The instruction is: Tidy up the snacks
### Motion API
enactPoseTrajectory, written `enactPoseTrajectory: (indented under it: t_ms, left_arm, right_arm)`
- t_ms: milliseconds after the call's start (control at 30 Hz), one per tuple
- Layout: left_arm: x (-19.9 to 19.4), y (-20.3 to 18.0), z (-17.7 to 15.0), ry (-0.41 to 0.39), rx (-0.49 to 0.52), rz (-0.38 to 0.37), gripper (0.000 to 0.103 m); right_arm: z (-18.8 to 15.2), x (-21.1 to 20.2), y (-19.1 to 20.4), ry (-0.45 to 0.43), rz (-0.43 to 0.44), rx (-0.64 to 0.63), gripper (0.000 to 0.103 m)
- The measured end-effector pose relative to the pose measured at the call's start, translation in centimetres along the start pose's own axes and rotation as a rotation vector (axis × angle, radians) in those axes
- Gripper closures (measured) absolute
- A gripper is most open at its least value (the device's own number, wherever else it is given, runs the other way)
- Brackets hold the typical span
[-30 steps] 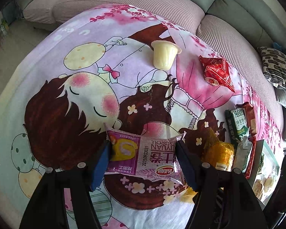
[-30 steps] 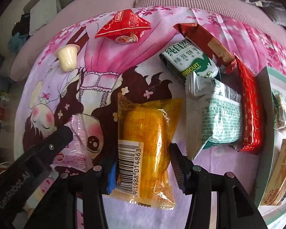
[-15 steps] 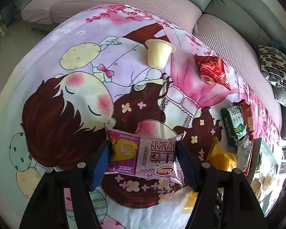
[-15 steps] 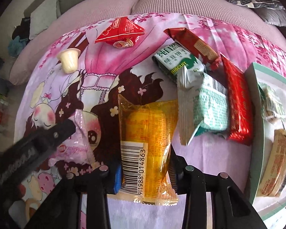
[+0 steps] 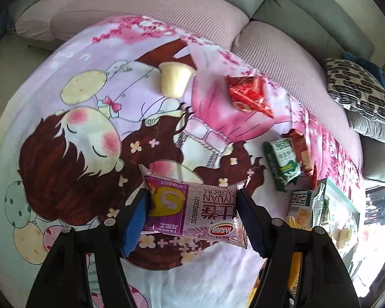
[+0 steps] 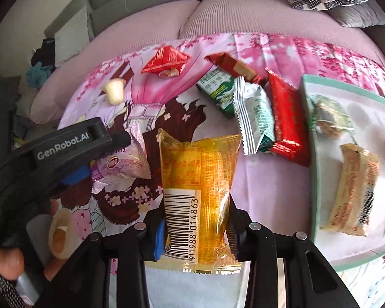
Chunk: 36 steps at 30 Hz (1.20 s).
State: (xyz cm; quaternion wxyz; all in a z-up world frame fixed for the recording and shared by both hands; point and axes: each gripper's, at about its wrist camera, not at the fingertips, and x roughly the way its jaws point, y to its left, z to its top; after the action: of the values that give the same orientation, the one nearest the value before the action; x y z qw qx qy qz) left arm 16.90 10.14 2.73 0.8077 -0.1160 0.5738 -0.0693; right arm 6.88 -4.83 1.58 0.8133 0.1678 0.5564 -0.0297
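Yellow snack pack (image 6: 200, 195), gripped in my right gripper (image 6: 196, 228), has moved closer to the tray (image 6: 308, 138). Purple pack (image 5: 192, 210) stays clamped in my left gripper (image 5: 192, 218), left of the tray.

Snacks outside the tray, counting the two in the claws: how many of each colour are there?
Red: 2, packet and long pack
Green: 2, biscuit pack and silver-ended pack
Brown: 1, bar
Yellow: 1, cake in right gripper
Purple: 1, roll in left gripper
Cream: 1, cup
Total: 8
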Motion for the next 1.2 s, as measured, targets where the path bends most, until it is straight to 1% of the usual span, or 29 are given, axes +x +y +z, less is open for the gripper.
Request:
enactPoseTrajectory:
  t_ms: [133, 300, 400, 500, 567, 633, 700, 900, 1067, 1200]
  left_arm:
    - [-1.0, -1.0, 0.0, -0.024, 0.025, -0.020, 0.033]
    - [-1.6, -2.9, -0.2, -0.038, 0.066, -0.037, 0.033]
    - [-1.9, -4.4, -0.6, -0.048, 0.097, -0.048, 0.033]
    - [-2.2, -6.0, -1.0, -0.056, 0.132, -0.058, 0.033]
    - [-2.4, -7.2, -1.2, -0.062, 0.158, -0.059, 0.033]
    - [-2.6, -8.7, -1.7, -0.071, 0.195, -0.061, 0.033]
    - [-2.7, -10.1, -2.1, -0.072, 0.230, -0.061, 0.033]
    - [-2.1, -14.2, -3.9, -0.051, 0.340, -0.062, 0.033]
    - [-1.4, -16.1, -4.9, -0.031, 0.383, -0.057, 0.033]
    - [-1.5, -17.6, -4.8, -0.030, 0.409, -0.064, 0.033]
  right_arm:
    - [0.0, -1.9, -1.1, -0.035, 0.028, 0.012, 0.063]
    - [0.7, -3.2, -3.7, -0.093, -0.011, 0.066, 0.063]
    - [1.2, -4.2, -6.3, -0.126, -0.015, 0.121, 0.063]
    - [1.7, -5.2, -9.4, -0.165, -0.055, 0.188, 0.063]
    - [2.0, -6.1, -11.4, -0.195, -0.058, 0.235, 0.063]
    - [2.2, -7.0, -13.1, -0.226, -0.092, 0.265, 0.063]
    - [2.4, -7.6, -14.7, -0.248, -0.098, 0.299, 0.063]
    - [2.9, -8.4, -18.3, -0.271, -0.080, 0.375, 0.063]
    - [2.5, -8.2, -19.6, -0.259, -0.053, 0.401, 0.063]
    - [2.1, -8.3, -20.6, -0.262, -0.045, 0.423, 0.063]
